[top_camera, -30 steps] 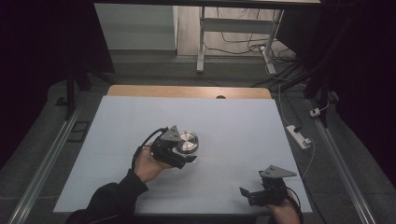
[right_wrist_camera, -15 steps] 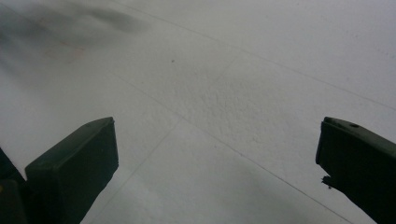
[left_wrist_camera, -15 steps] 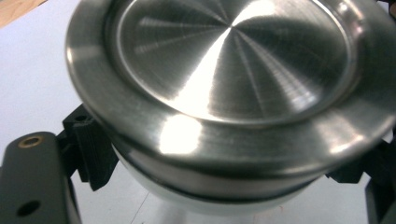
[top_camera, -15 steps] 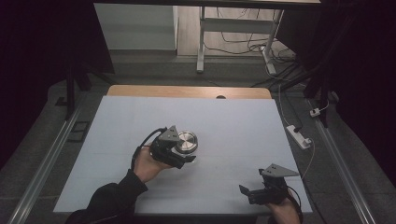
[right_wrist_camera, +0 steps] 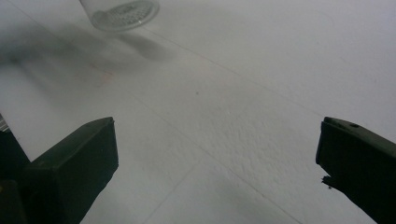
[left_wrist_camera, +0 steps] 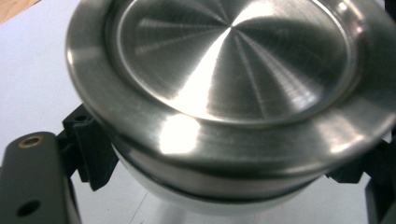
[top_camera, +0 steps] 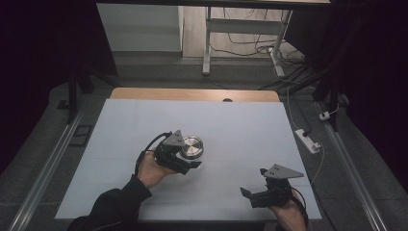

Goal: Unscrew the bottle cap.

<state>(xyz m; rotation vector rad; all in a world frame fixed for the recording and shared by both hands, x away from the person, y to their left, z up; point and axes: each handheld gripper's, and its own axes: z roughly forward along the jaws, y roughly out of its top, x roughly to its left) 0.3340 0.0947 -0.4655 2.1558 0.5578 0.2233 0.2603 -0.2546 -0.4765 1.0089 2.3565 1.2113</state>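
Note:
A glass jar with a round brushed-metal lid [top_camera: 192,146] stands near the middle of the white table [top_camera: 240,120]. My left gripper [top_camera: 188,159] is shut on the jar; its black fingers [left_wrist_camera: 91,149] press the jar's sides just under the lid [left_wrist_camera: 233,79], which is very close in the left gripper view. My right gripper [top_camera: 253,183] hovers near the table's front right corner, apart from the jar. Its jaws stand wide open with nothing between them [right_wrist_camera: 217,154]. The jar's glass base [right_wrist_camera: 123,11] sits at the top left of the right gripper view.
A wooden strip [top_camera: 192,95] runs along the table's far edge. A white power strip [top_camera: 308,140] lies on the floor to the right. Metal rails [top_camera: 48,163] flank the table, and desk legs with cables [top_camera: 240,43] stand beyond it.
My right gripper has lifted a little above the table's front right corner. The left gripper and the jar have stayed where they were.

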